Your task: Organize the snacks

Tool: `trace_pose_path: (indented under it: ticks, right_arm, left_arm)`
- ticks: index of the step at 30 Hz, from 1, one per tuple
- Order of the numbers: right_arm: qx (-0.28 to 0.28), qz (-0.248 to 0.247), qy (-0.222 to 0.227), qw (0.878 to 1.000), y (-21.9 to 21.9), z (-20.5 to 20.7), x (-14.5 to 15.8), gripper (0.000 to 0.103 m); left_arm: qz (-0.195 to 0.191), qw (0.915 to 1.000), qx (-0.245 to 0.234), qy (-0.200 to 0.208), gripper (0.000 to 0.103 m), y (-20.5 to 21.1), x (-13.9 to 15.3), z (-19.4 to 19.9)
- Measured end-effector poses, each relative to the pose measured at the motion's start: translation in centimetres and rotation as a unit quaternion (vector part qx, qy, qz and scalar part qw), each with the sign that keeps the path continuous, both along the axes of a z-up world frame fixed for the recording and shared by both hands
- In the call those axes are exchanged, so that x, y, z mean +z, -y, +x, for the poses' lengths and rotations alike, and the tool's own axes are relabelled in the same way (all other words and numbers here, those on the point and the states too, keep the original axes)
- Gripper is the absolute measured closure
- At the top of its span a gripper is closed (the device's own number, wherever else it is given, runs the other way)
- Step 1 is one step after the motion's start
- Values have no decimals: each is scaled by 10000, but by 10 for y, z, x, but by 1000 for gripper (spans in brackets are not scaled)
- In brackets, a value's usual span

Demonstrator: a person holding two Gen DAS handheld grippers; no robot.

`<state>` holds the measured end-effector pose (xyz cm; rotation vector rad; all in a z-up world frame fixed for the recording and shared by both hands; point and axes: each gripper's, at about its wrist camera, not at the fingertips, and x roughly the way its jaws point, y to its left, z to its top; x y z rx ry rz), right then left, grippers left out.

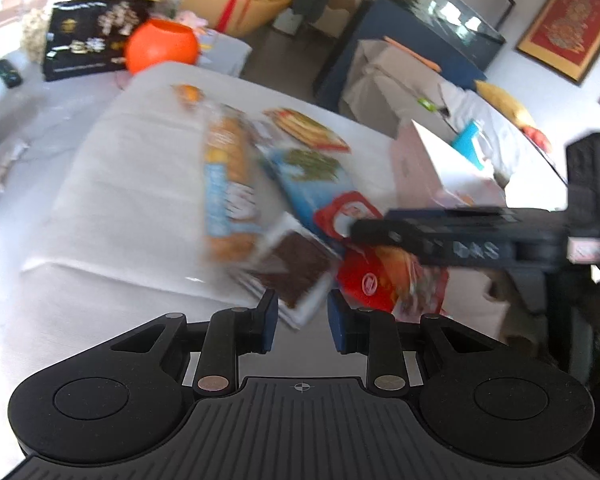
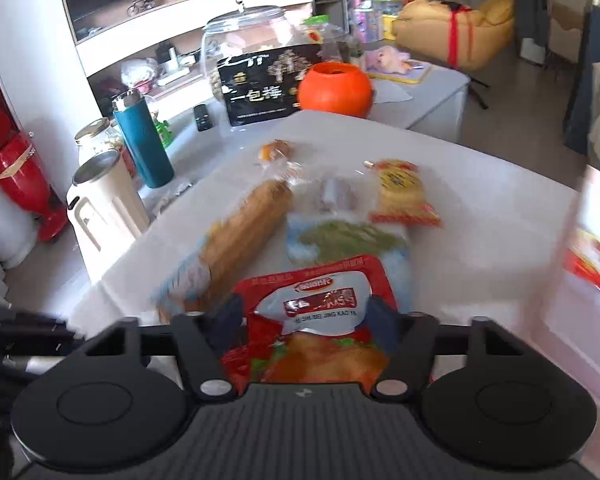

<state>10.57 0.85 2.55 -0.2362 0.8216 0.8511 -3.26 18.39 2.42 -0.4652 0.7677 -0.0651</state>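
Several snack packets lie on a white cloth [image 1: 120,200]. My left gripper [image 1: 302,320] is shut on the corner of a clear packet of dark brown snack [image 1: 296,272], which tilts up from the cloth. My right gripper [image 2: 308,316] is shut on a red roast-duck packet [image 2: 324,304]; its pads press the packet's sides. In the left wrist view its black fingers [image 1: 384,232] cross that red packet [image 1: 368,280]. Beyond lie a long bread packet [image 2: 240,236], a blue packet of green snack [image 2: 348,240] and a yellow-red cracker packet [image 2: 404,192].
A pink-white open box [image 1: 432,168] stands at the right of the cloth. At the far side are an orange round pot [image 2: 334,88], a black printed box [image 2: 260,88] and a glass jar [image 2: 244,36]. A teal bottle [image 2: 142,140] and a white kettle [image 2: 104,200] stand left.
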Motion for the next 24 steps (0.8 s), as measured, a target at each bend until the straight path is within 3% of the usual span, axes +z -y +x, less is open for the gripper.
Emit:
trace_pose_path:
  ticks: [3, 10, 17, 20, 24]
  right_arm:
    - [-278, 89, -133, 9995, 40, -10, -3, 58]
    - [-1232, 161, 16, 9922, 126, -22, -11, 57]
    - [-1620, -275, 751, 9835, 156, -53, -22, 42]
    - [-1814, -331, 704, 9803, 170, -58, -33, 38]
    - [-1790, 47, 497, 9826, 184, -67, -40, 25]
  left_arm:
    - [15, 9996, -259, -68, 72, 16, -2, 7]
    - [33, 9957, -891, -233, 72, 58, 1, 19]
    - [415, 9911, -1193, -426, 72, 106, 1, 34]
    - [725, 9893, -1179, -454, 72, 125, -2, 48]
    - [1069, 9857, -1240, -399, 69, 149, -6, 67]
